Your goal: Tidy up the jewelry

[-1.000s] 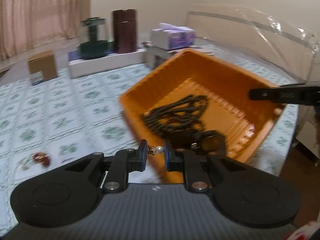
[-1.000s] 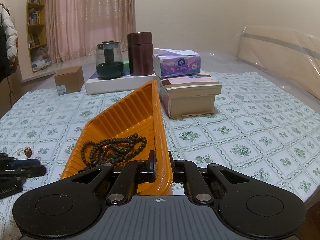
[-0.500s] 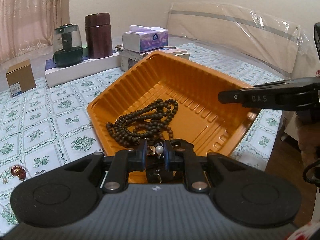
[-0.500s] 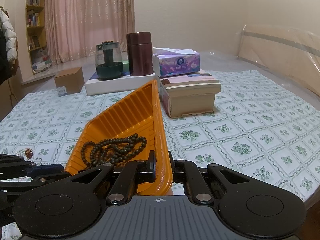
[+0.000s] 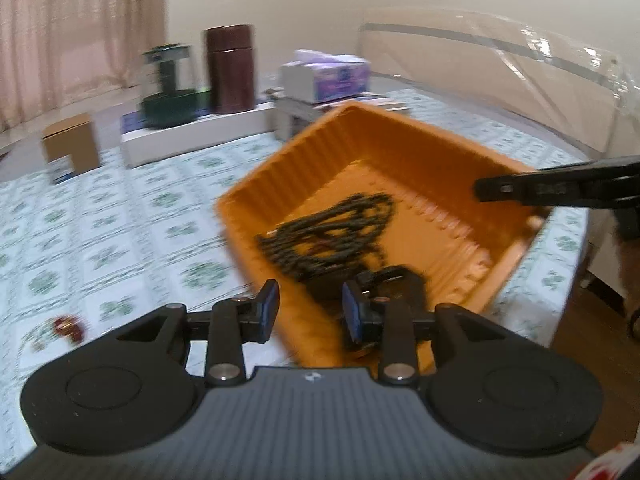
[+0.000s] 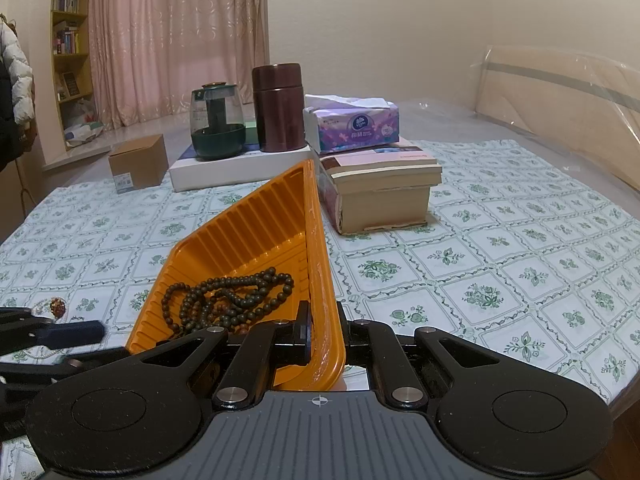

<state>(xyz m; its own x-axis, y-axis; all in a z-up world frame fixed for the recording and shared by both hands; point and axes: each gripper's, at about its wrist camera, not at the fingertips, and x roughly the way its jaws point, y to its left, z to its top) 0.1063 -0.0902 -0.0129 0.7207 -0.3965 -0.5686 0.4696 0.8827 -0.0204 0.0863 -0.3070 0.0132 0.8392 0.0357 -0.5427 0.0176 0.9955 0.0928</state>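
An orange tray [image 6: 256, 232] sits tilted in the lower middle of the right wrist view, its near rim pinched between the pads of the right gripper [image 6: 323, 332], whose jaws are closed tight on the thin plastic wall. Inside the tray, a dark bead necklace [image 6: 228, 296] lies coiled on the ribbed floor, just left of the clamped wall. In the left wrist view, which is smeared by motion, the left gripper [image 5: 308, 310] fills the bottom of the frame with its jaws opening; nothing is pressed between its blue pads [image 5: 269, 308], and the gap frames the near corner of the tray. The necklace shows there at the centre of the frame, and a small dark item [image 5: 394, 280] lies in the tray just below it; blur hides what it is. At the lower left of that view a small red ornament [image 5: 68, 326] rests on the patterned tablecloth [image 5: 120, 232], well apart from the tray. Toward the upper part of the right wrist view stand a tissue box [image 6: 352, 122] on a stack of books [image 6: 380, 188], a brown canister [image 6: 278, 106], and a cardboard box [image 6: 138, 162].
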